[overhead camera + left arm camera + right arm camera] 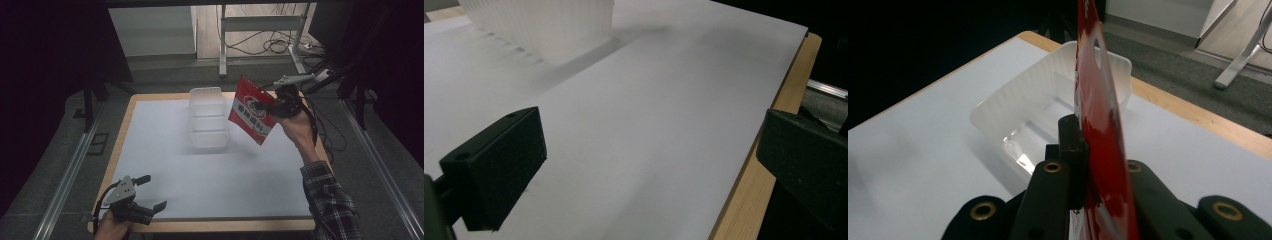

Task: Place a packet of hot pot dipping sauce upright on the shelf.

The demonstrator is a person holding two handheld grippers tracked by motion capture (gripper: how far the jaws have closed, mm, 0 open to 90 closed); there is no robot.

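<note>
A tray (pixel 208 119) is set on the table (pixel 165 165) toward its far edge, near the middle of its width. A packet (pixel 252 110) is held above the table just to the right of the tray, clamped in the right gripper (pixel 278 102). The left gripper (pixel 150 192) is found at the near left corner of the table, well apart from the tray.

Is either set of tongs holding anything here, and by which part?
The right tongs pinch the red packet near its right edge, holding it in the air beside the white tray. The left tongs stand open, holding nothing.
</note>
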